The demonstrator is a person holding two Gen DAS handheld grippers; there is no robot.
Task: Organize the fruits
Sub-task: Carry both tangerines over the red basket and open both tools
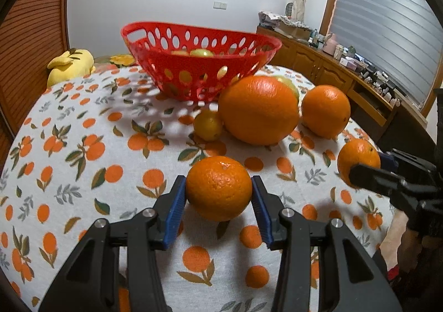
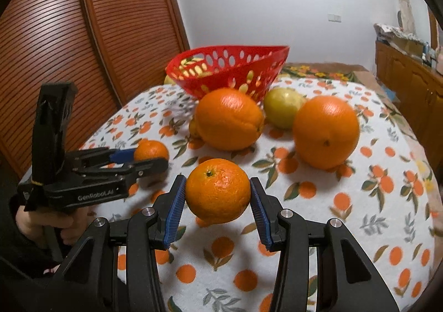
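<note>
Sorting fruit, partly done. Holding a first small orange (image 1: 218, 187) between the blue pads of the left hand-held gripper (image 1: 218, 194), which is closed on the fruit's sides. Holding it low, resting on or just above the desk (image 1: 83, 107) with its orange-print cloth; impossible to tell which. Gripping a second small orange (image 2: 218, 188) in the right hand-held gripper (image 2: 218, 197), likewise closed on the fruit, and carrying it clear of the cloth, judging by the shadow lying apart beneath it. Pointing both toward the red basket (image 1: 199, 68) standing at the far side of the desk, well apart from either hand-held gripper. Showing a few yellow-green fruits (image 1: 202, 53) already inside the basket, glimpsed over the rim and through the holes, too hidden for counting. Leaving four pieces loose just in front of the basket: a large orange (image 1: 259, 109), a medium orange (image 1: 325, 111) to its right, a little lemon (image 1: 207, 125) just beside the large one on its left, and a yellow-green fruit (image 1: 290, 84) mostly hidden behind it. Judging the two gripped oranges as next for the basket, with the four loose pieces to be collected afterwards.
</note>
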